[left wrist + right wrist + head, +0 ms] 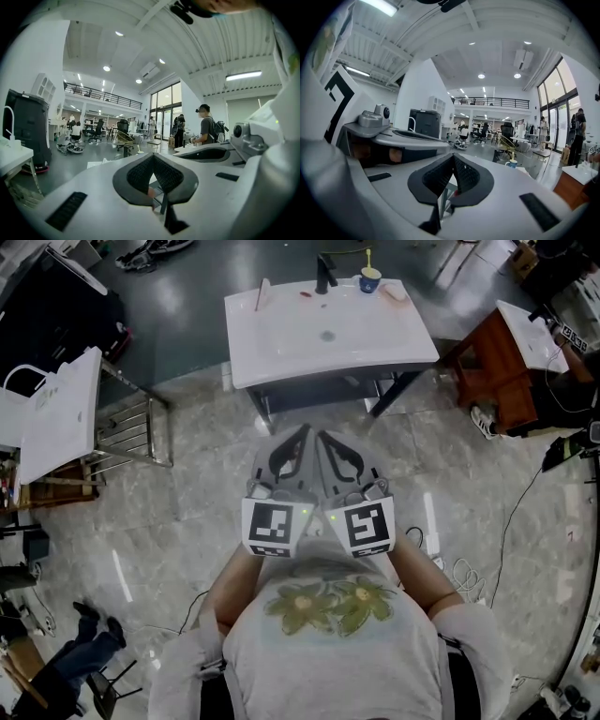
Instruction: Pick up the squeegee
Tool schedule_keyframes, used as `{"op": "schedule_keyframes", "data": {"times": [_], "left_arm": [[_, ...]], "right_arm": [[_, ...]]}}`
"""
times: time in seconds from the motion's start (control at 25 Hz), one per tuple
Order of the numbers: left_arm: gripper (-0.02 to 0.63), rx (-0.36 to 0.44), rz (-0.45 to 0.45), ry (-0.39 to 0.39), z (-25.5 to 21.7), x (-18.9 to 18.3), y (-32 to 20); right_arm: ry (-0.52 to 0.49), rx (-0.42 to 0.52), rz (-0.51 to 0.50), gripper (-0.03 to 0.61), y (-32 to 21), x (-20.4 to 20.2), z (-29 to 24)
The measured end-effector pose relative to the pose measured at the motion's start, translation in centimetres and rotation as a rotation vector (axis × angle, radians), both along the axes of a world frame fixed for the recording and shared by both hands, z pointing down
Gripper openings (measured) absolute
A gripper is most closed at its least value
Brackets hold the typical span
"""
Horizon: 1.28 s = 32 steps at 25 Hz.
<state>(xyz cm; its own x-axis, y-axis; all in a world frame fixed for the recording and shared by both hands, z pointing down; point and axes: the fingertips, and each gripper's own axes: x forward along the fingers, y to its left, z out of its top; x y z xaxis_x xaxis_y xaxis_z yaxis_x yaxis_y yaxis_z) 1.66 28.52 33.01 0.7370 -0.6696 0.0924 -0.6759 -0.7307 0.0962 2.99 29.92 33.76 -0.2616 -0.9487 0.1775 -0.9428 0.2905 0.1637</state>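
Observation:
A white washbasin counter stands ahead of me across the marble floor. On its left rim lies a slim pale tool that may be the squeegee; it is too small to tell for sure. A black tap, a blue cup and a small red item sit along the back edge. My left gripper and right gripper are held side by side before my chest, well short of the counter. Both are shut with nothing between the pads. The right gripper view also catches the blue cup.
A brown wooden table stands at the right, with cables trailing over the floor beside it. A metal rack and a white panel stand at the left. People stand and sit farther off in the hall.

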Motion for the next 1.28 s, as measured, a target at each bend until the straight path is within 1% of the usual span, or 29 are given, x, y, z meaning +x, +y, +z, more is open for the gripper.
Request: {"op": "schedule_keyframes", "data": {"times": [0.04, 0.12, 0.24, 0.4, 0.52, 0.6, 0.76, 0.92, 1.16, 1.28], "left_arm": [[0.008, 0.001, 0.002, 0.006, -0.1, -0.1, -0.7], [0.008, 0.0, 0.011, 0.021, -0.2, -0.1, -2.2], [0.008, -0.002, 0.024, 0.019, 0.1, 0.2, -4.9], [0.008, -0.005, 0.031, 0.024, 0.2, 0.2, -9.2], [0.008, -0.013, 0.029, 0.026, 0.3, -0.4, -12.3], [0.008, -0.023, 0.028, 0.025, 0.5, -0.6, -14.3], [0.008, -0.046, 0.033, 0.021, 1.1, -1.2, -17.8], [0.008, -0.052, 0.052, 0.03, 1.4, -1.5, -20.9], [0.008, -0.051, 0.115, 0.007, 1.8, -1.5, -23.7], [0.008, -0.07, 0.128, 0.009, 2.2, -1.6, -24.5]], "right_arm": [[-0.003, -0.001, -0.008, 0.023, -0.6, -0.1, 0.0], [-0.041, -0.016, -0.017, 0.023, -2.1, -0.1, 0.1], [-0.088, -0.056, 0.006, 0.023, -5.0, 0.3, 0.6], [-0.088, -0.049, 0.038, 0.023, -9.6, 0.6, 0.7], [-0.124, -0.057, 0.04, 0.023, -12.8, 0.1, 0.7], [-0.113, -0.07, 0.046, 0.023, -14.8, -0.2, 0.9], [-0.049, -0.108, 0.087, 0.023, -18.3, -0.8, 1.5], [-0.035, -0.115, 0.094, 0.023, -21.4, -1.1, 1.8], [-0.005, -0.117, 0.111, 0.023, -24.3, -1.2, 1.9], [-0.008, -0.124, 0.114, 0.023, -25.2, -1.4, 2.1]]}}
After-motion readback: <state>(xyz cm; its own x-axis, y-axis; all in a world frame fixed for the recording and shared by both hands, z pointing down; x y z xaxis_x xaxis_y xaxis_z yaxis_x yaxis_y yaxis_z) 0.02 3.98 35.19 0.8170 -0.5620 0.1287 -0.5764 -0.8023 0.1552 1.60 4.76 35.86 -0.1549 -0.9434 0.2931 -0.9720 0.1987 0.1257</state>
